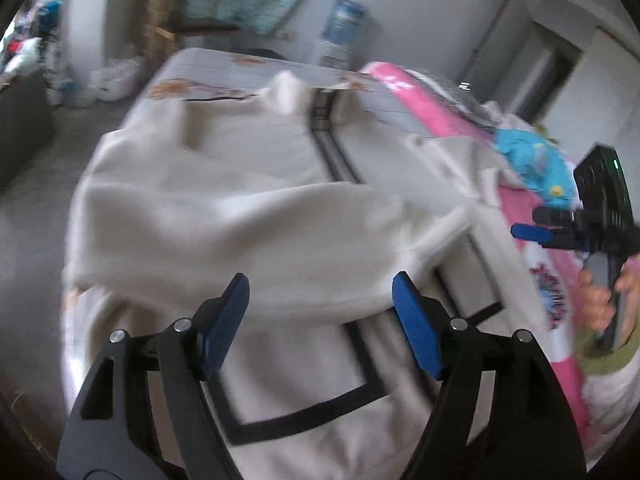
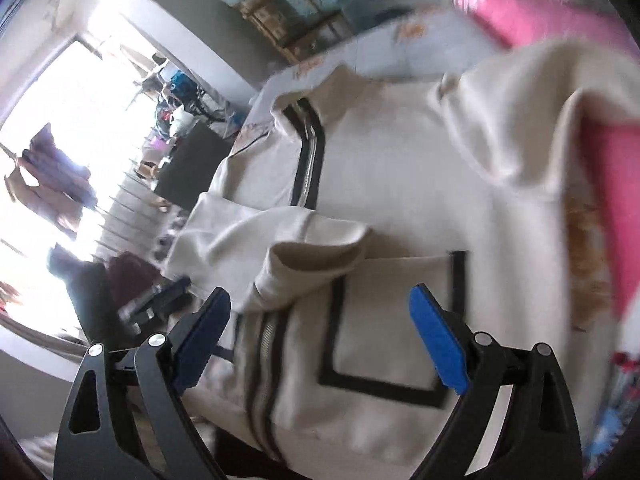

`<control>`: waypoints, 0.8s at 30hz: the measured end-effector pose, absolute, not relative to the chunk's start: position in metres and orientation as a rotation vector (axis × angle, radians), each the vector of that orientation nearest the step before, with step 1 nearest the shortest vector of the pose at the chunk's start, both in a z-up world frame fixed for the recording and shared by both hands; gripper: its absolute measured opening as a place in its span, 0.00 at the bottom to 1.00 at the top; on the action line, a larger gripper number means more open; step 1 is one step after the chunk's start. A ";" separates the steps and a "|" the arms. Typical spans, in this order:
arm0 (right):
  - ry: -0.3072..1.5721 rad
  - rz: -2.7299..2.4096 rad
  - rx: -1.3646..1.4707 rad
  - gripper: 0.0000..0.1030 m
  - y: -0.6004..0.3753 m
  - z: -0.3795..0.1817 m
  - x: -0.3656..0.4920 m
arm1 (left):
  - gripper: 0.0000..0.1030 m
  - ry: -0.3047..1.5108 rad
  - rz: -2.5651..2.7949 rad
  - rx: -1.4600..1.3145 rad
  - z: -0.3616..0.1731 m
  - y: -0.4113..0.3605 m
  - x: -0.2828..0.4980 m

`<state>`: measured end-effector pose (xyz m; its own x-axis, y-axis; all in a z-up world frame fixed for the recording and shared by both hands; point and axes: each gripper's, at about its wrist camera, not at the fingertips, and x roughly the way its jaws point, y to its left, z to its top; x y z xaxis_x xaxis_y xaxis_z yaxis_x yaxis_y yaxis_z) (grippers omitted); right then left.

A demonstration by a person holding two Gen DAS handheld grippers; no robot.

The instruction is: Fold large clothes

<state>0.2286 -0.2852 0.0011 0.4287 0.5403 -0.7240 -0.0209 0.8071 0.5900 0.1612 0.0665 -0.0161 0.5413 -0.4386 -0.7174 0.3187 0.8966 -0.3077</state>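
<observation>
A large cream zip-up jacket (image 1: 224, 168) with black trim and a black-outlined pocket lies spread on a bed; it also shows in the right wrist view (image 2: 392, 176). One sleeve (image 1: 240, 232) is folded across its front, also seen in the right wrist view (image 2: 288, 248). My left gripper (image 1: 320, 320) is open and empty just above the jacket's lower front. My right gripper (image 2: 320, 332) is open and empty above the pocket (image 2: 392, 320). The right gripper (image 1: 532, 232) also shows at the right edge of the left wrist view, held in a hand.
The bed has a pale floral sheet (image 1: 208, 68) and a pink blanket (image 1: 404, 92) along its right side, with a blue cloth (image 1: 532, 160) on it. A water bottle (image 1: 340, 28) and a wooden shelf (image 1: 180, 12) stand behind. A bright window (image 2: 72, 120) is at the left.
</observation>
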 end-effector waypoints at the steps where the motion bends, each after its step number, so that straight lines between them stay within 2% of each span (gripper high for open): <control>1: 1.110 0.376 0.589 0.80 -0.284 -0.007 0.236 | 0.61 0.885 -0.434 -0.142 -0.018 0.070 0.157; 3: 1.168 0.375 0.689 0.74 -0.284 -0.026 0.255 | 0.56 0.857 -0.415 -0.151 -0.020 0.079 0.146; 8: 1.268 0.343 0.915 0.73 -0.284 -0.068 0.286 | 0.48 0.841 -0.425 -0.173 -0.034 0.082 0.144; 14: 1.345 0.323 0.917 0.70 -0.267 -0.077 0.299 | 0.43 0.863 -0.422 -0.125 -0.059 0.071 0.149; 16: 1.381 0.318 0.875 0.54 -0.261 -0.075 0.300 | 0.43 0.860 -0.425 -0.130 -0.062 0.073 0.147; 18: 1.415 0.323 0.834 0.20 -0.253 -0.078 0.302 | 0.43 0.847 -0.430 -0.136 -0.062 0.077 0.144; 19: 1.427 0.320 0.804 0.12 -0.248 -0.077 0.302 | 0.43 0.841 -0.427 -0.139 -0.062 0.079 0.143; 20: 1.426 0.322 0.769 0.06 -0.242 -0.075 0.303 | 0.43 0.834 -0.423 -0.144 -0.062 0.082 0.142; 23: 1.364 0.345 0.670 0.05 -0.229 -0.055 0.314 | 0.43 0.836 -0.397 -0.160 -0.065 0.090 0.142; 24: 1.302 0.387 0.645 0.05 -0.219 -0.032 0.325 | 0.42 0.847 -0.383 -0.167 -0.068 0.093 0.144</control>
<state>0.3253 -0.2186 -0.0322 0.2391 0.6035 -0.7607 0.0895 0.7664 0.6361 0.1439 0.0930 -0.0676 0.5991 -0.3941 -0.6970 0.2625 0.9190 -0.2941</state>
